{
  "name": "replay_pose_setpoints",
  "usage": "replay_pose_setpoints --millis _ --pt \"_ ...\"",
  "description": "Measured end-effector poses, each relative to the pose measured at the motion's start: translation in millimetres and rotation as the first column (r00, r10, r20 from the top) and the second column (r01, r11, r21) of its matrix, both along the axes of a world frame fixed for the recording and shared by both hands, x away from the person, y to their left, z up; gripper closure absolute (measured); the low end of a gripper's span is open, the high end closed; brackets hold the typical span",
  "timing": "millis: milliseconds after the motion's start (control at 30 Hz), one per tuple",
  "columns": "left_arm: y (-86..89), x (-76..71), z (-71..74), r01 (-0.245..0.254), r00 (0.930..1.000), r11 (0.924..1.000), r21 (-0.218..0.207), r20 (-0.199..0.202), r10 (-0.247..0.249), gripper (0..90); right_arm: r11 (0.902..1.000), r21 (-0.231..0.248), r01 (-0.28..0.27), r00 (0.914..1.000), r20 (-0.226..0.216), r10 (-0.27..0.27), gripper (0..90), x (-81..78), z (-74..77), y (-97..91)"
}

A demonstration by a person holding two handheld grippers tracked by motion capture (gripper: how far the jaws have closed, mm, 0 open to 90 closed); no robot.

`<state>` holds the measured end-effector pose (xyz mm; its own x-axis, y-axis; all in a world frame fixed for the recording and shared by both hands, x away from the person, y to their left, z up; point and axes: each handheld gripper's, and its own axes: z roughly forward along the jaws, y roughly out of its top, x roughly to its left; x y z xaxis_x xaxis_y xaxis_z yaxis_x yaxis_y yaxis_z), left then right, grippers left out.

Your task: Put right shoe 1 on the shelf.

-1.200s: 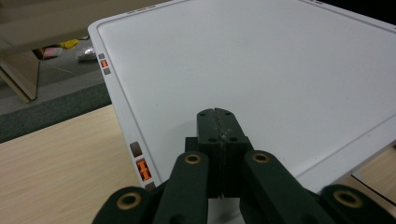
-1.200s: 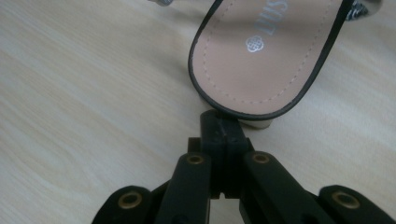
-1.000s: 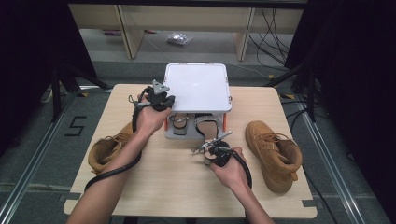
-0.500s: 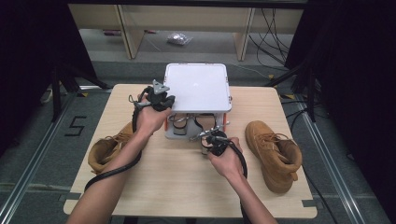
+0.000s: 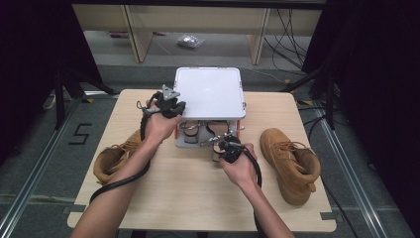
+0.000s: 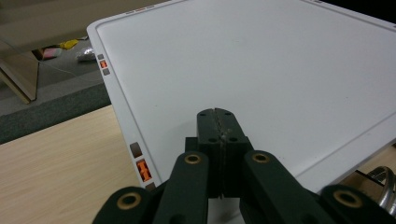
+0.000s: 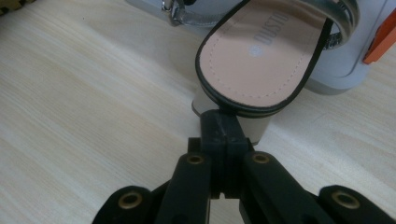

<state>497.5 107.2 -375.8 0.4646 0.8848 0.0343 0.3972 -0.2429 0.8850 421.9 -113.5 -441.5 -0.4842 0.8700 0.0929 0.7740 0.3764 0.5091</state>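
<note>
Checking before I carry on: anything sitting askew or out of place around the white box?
Yes. One sandal pokes heel-first out of the white box onto the table, its block heel at the shut right gripper. The two boots lie apart at opposite table edges.

A lab or test room — black curtains at the sides, loose cables on grey floor, metal rails, small wooden table.
</note>
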Motion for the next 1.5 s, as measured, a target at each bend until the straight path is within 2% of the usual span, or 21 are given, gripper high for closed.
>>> replay_pose_setpoints --millis 100,233,367,467,567,667,733,800,833,967,1000,1033,1133,1167,1200,1500 --pt "0.3 0.0 0.0 0.001 1.0 1.0 -0.001 0.0 -0.001 89.6 1.0 0.001 -0.001 1.0 -0.007 0.001 90.0 1.3 0.1 -1.1" --pt "-0.1 0.0 0.0 0.0 1.0 1.0 0.0 0.0 0.0 89.6 0.9999 0.015 0.008 0.9997 0.022 -0.008 90.0 -0.7 -0.8 -1.1" --pt "0.3 -0.1 -0.2 0.001 1.0 1.0 0.001 0.002 -0.001 89.6 0.9995 0.029 0.01 0.9999 0.003 -0.01 90.0 0.3 -5.2 1.0" --pt "-0.1 -0.1 -0.1 0.0 1.0 1.0 0.001 0.002 0.0 89.6 0.9991 0.04 0.01 0.9997 0.021 -0.011 90.0 2.5 -5.7 4.5" --pt "0.0 0.1 0.1 0.001 1.0 1.0 0.001 -0.001 -0.001 89.6 0.9986 0.047 0.027 0.9995 0.018 -0.027 90.0 7.0 -6.0 5.5" --pt "0.1 0.1 0.0 0.002 1.0 1.0 0.0 0.0 -0.002 89.6 0.998 0.044 0.045 0.9987 0.023 -0.046 90.0 9.8 -4.8 3.7" --pt "-0.2 0.0 0.0 0.001 1.0 1.0 0.003 0.001 -0.001 89.6 0.9988 0.033 0.036 0.9981 0.05 -0.037 90.0 12.7 -5.2 1.0" --pt "0.1 0.0 -0.1 0.002 1.0 1.0 0.001 0.001 -0.002 89.6 0.9989 0.03 0.037 0.998 0.05 -0.038 90.0 14.8 -3.5 0.6" --pt "0.2 0.0 -0.1 0.002 1.0 1.0 0.001 0.001 -0.002 89.6 0.9974 0.043 0.058 0.9972 0.044 -0.06 90.0 14.7 -2.8 2.2" --pt "-0.4 -0.1 0.0 0.0 1.0 1.0 0.005 0.002 0.0 89.6 0.9987 0.021 0.047 0.9971 0.059 -0.048 90.0 19.7 -2.7 2.4" --pt "-0.3 -0.1 0.0 0.001 1.0 1.0 0.005 0.002 -0.001 89.6 0.9991 0.009 0.041 0.9964 0.074 -0.042 90.0 21.9 -3.5 1.8" --pt "-0.2 -0.1 0.0 0.001 1.0 1.0 0.004 0.002 -0.001 89.6 0.9978 0.022 0.063 0.9962 0.06 -0.064 90.0 22.4 -3.2 3.0" --pt "-0.1 0.2 0.0 0.003 1.0 1.0 0.002 0.001 -0.003 89.6 0.9979 0.013 0.063 0.9952 0.074 -0.064 90.0 26.7 -4.5 2.2" --pt "-0.1 0.1 0.1 0.003 1.0 1.0 0.004 0.001 -0.003 89.6 0.9968 0.016 0.079 0.9941 0.074 -0.08 90.0 27.6 -4.8 3.1" --pt "-0.2 0.1 0.0 0.003 1.0 1.0 0.004 0.001 -0.003 89.6 0.9978 0.008 0.066 0.9949 0.076 -0.067 90.0 29.5 -5.3 1.9" --pt "-0.1 0.1 0.1 0.004 1.0 1.0 0.005 0.002 -0.004 89.6 0.9936 -0.005 0.112 0.9879 0.108 -0.111 90.0 41.6 -6.4 -0.2"
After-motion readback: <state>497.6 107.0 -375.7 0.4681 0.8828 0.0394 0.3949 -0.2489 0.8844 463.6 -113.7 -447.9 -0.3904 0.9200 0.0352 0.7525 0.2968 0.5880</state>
